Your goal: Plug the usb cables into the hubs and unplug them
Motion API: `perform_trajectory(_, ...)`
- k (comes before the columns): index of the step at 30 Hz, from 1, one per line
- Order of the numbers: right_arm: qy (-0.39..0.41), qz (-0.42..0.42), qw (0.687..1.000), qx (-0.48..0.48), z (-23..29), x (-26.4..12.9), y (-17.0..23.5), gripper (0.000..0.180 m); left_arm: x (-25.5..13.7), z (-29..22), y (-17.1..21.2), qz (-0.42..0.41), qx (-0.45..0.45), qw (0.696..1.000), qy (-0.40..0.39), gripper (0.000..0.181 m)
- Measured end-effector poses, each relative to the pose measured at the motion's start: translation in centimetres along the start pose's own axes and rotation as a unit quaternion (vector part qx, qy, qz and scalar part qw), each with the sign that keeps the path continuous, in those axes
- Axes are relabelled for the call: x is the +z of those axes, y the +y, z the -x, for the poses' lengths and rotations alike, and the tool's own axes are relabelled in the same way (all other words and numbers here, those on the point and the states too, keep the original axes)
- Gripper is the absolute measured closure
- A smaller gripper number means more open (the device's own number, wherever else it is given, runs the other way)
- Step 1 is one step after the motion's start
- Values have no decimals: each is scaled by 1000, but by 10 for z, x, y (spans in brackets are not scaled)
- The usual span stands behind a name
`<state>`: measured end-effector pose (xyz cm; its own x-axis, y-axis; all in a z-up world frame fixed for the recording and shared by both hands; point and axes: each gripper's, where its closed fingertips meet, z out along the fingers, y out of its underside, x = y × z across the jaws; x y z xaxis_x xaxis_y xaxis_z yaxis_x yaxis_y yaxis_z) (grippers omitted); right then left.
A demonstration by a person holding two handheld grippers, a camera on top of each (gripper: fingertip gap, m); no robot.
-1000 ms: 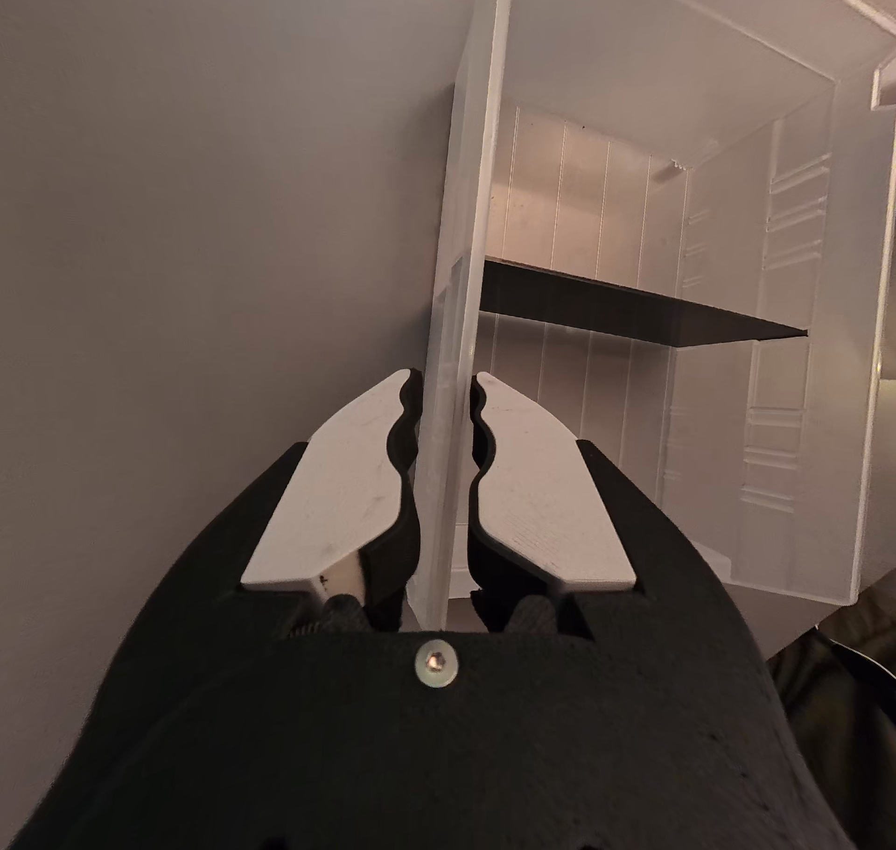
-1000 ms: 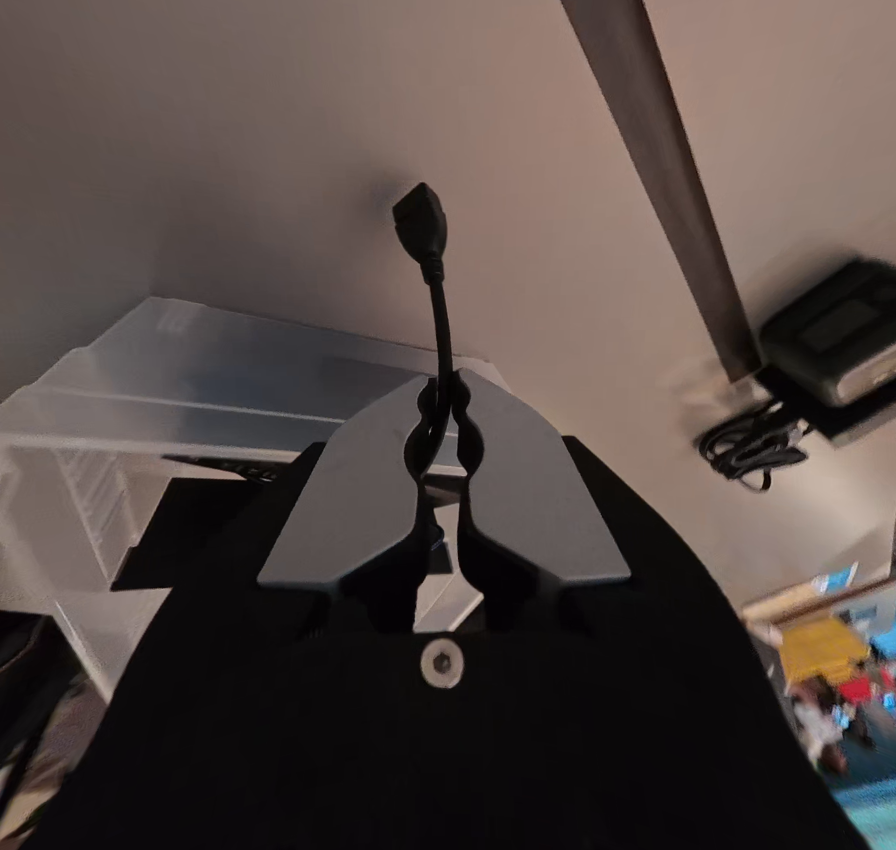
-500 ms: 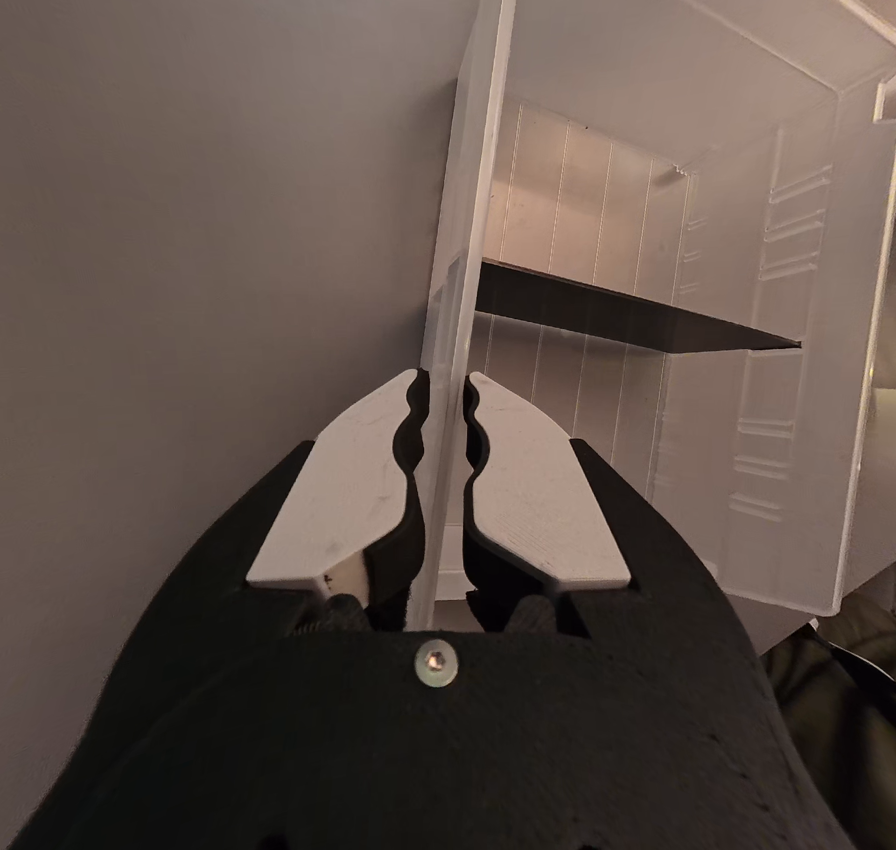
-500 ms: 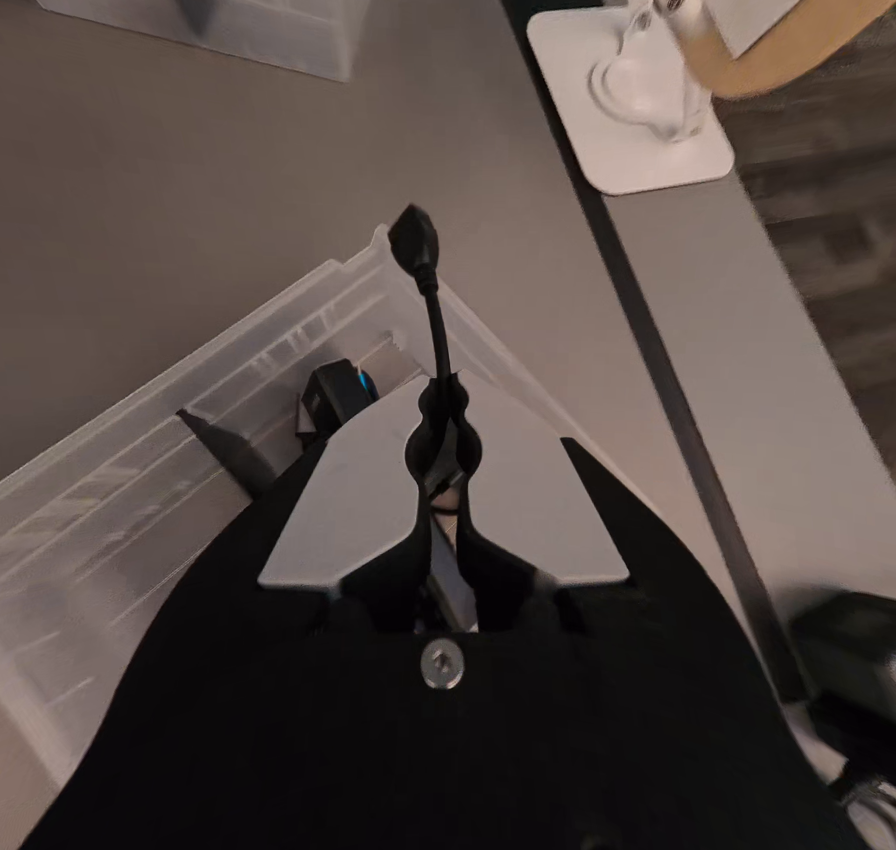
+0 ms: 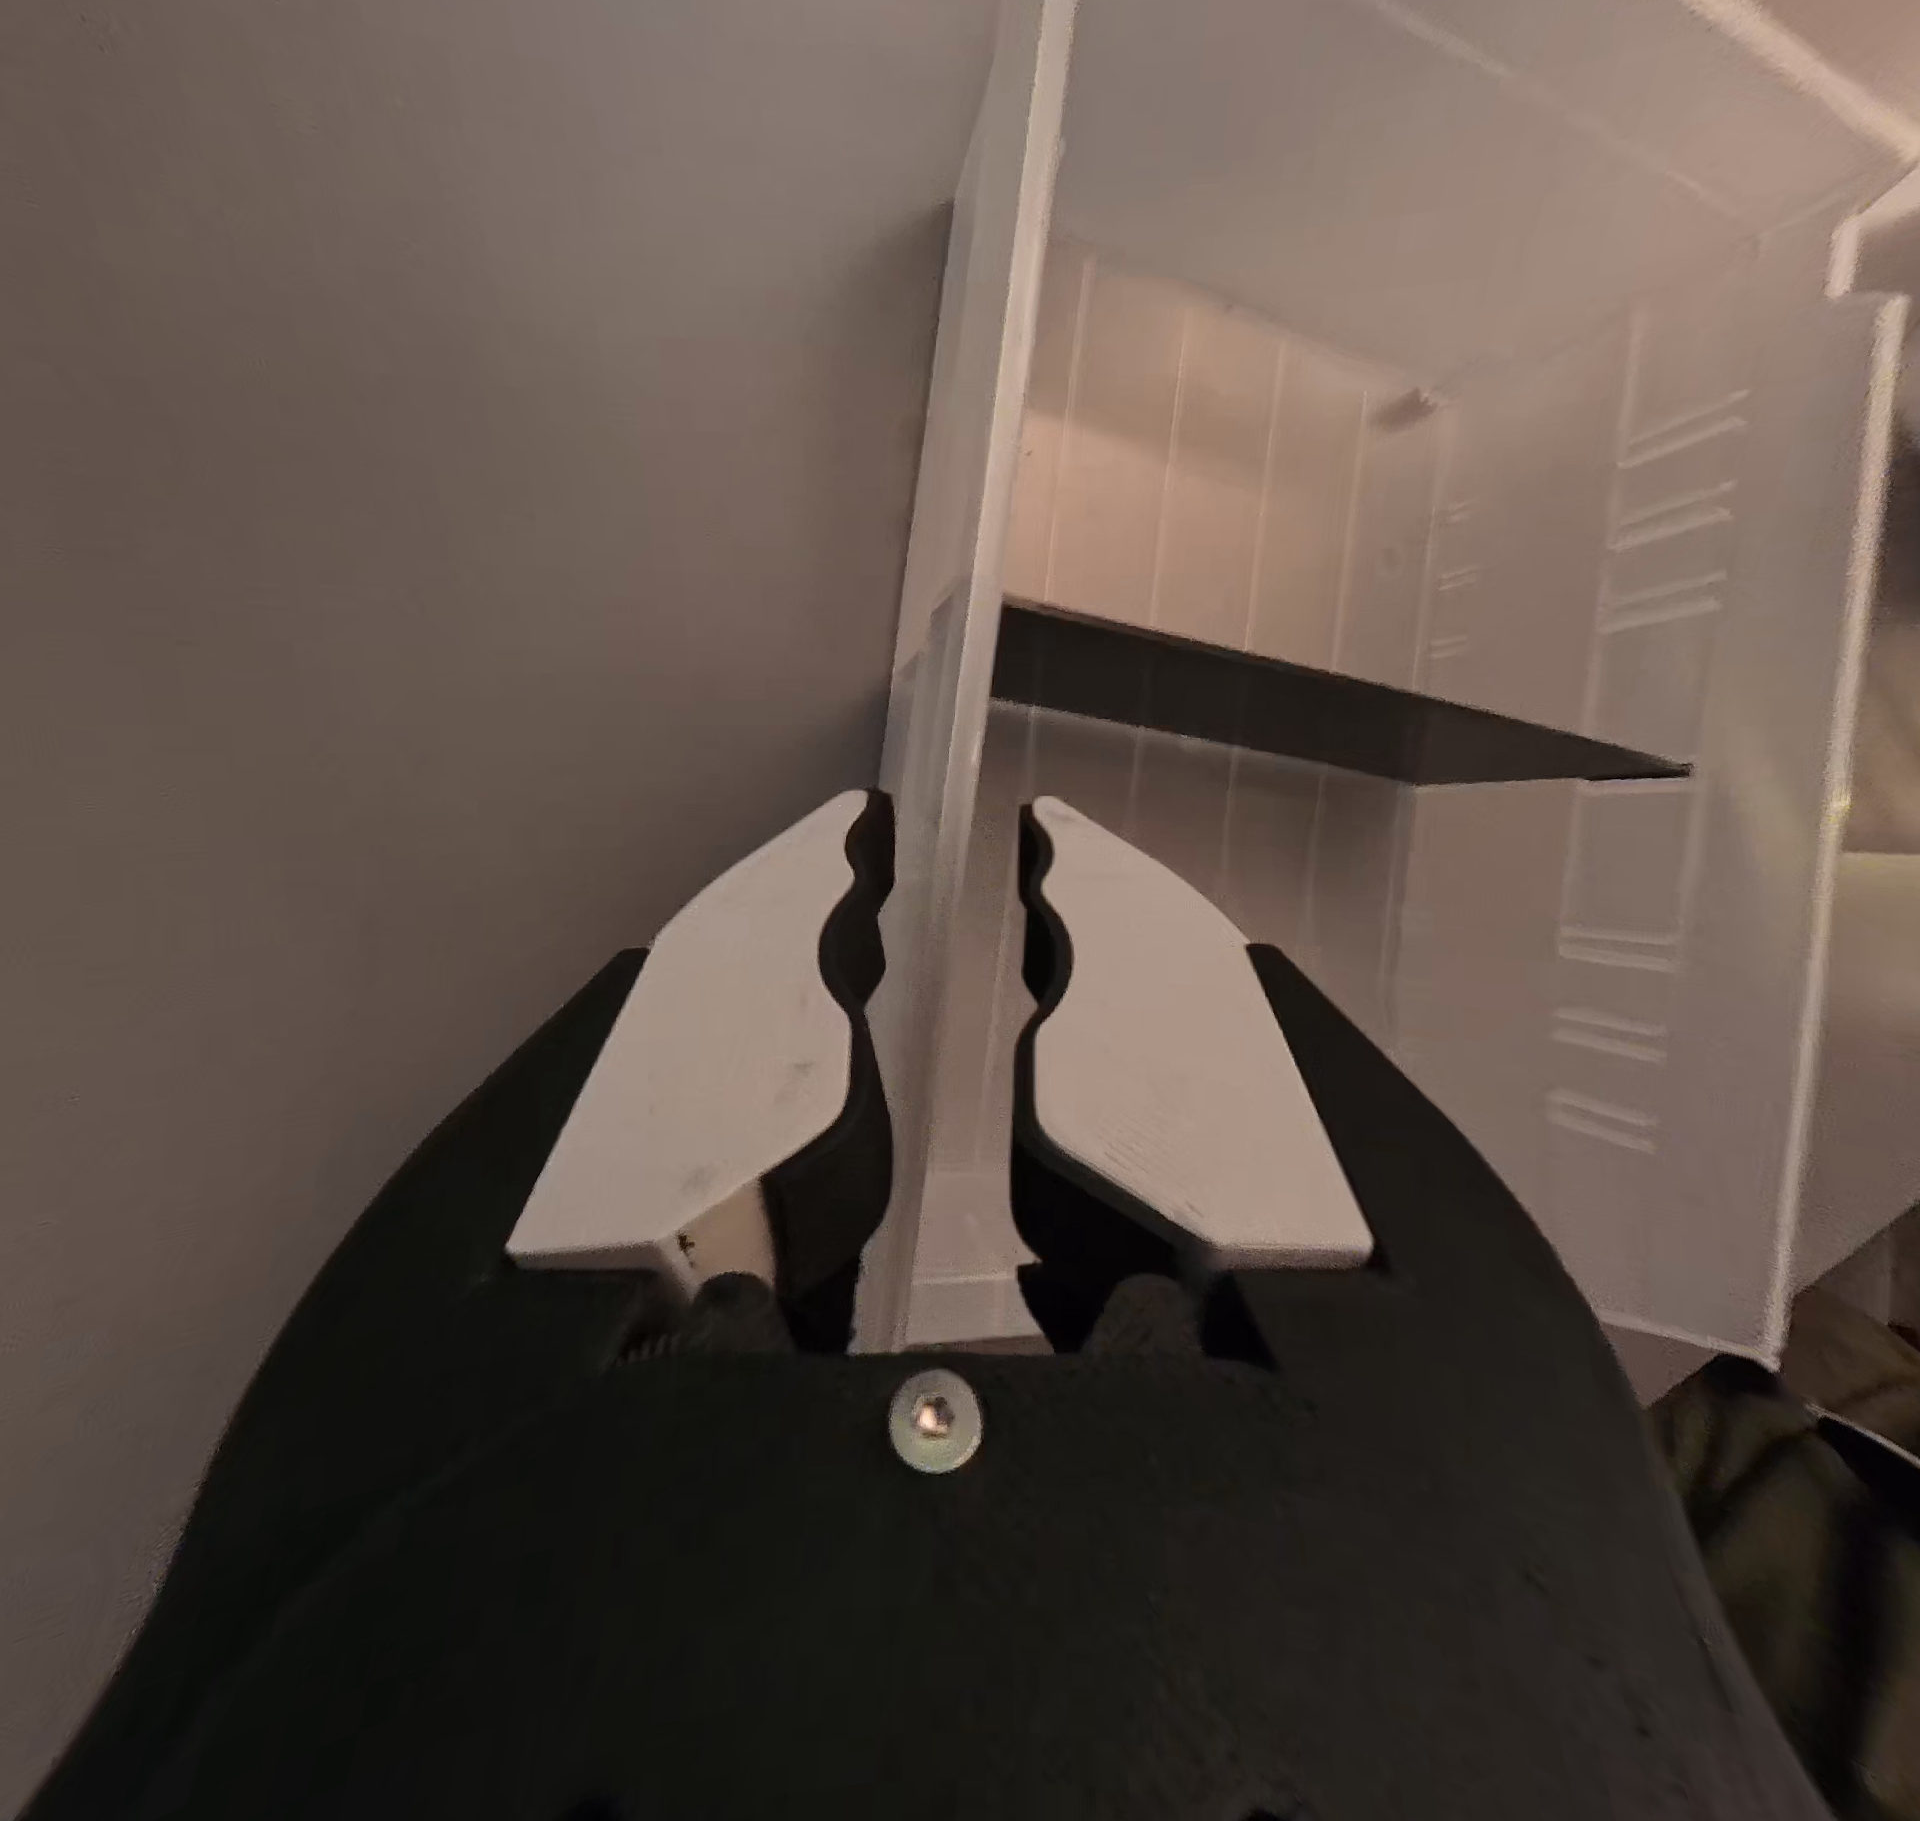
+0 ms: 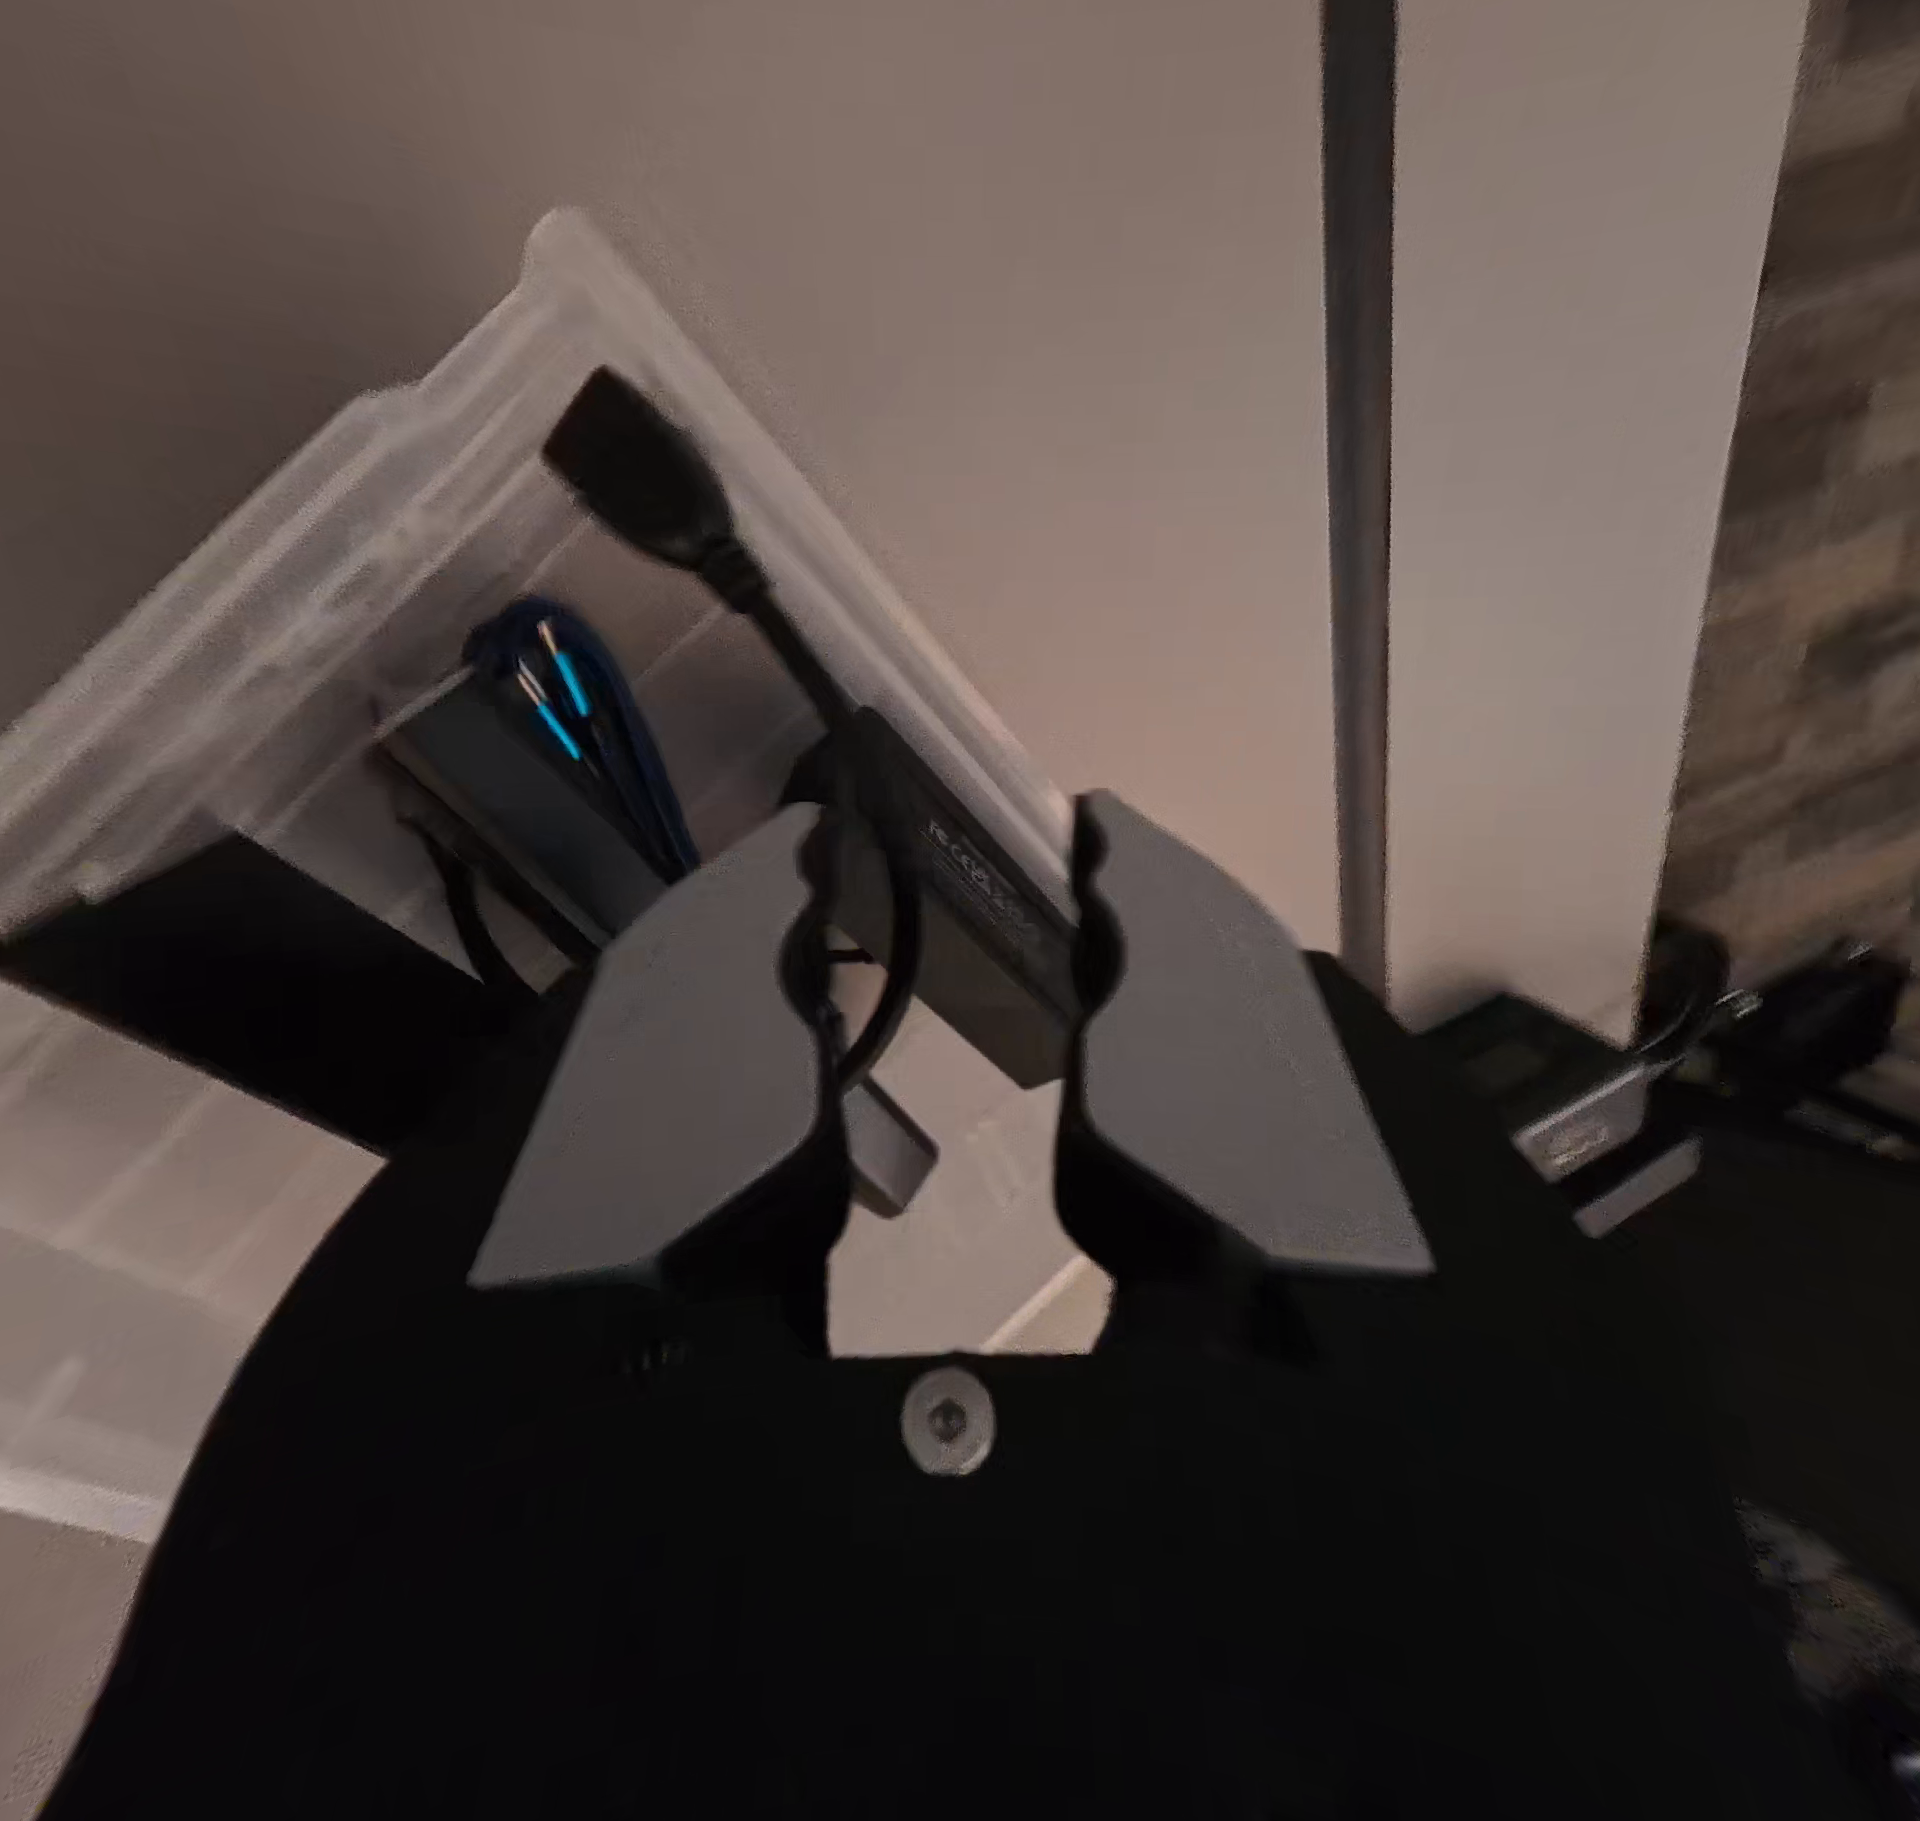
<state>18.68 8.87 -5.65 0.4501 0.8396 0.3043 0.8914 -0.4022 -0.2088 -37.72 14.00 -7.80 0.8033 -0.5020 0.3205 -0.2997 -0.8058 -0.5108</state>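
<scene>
My left gripper [image 5: 954, 815] straddles the side wall of a clear plastic bin [image 5: 1507, 421]. Its jaws are slightly apart: the left finger touches the wall, the right finger stands off it. My right gripper [image 6: 948, 815] is open above a corner of the same bin [image 6: 312, 524]. A black hub [image 6: 966, 919] with a short black cable and connector [image 6: 644, 483] lies in the bin, showing between the open fingers. A grey hub [image 6: 520, 795] with a coiled blue cable [image 6: 613, 691] lies beside it.
A black divider crosses the bin [image 5: 1351, 722] and shows in the right wrist view [image 6: 208, 971]. The bin stands on a grey table with a dark seam [image 6: 1356, 421]. Dark devices with cables [image 6: 1600, 1127] lie at the right, near wood-pattern flooring [image 6: 1818, 524]. Spacing between my two grippers at the tips: around 55 cm. The black hub [image 6: 966, 919] is about 6 cm from my right fingertips.
My right gripper swung down over the bin and opened, letting go of the black cable, which now lies in the bin. My left gripper's jaws widened slightly around the bin wall.
</scene>
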Motion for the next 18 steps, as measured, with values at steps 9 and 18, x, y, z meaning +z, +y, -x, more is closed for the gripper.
perform_trajectory(9,73,-155,950,261,-14,-66,90,114,4,9,8,12,-22,1000,12,148)
perform_trajectory(18,-85,-43,887,453,71,-23,205,146,15,6,37,104,-41,994,7,167)
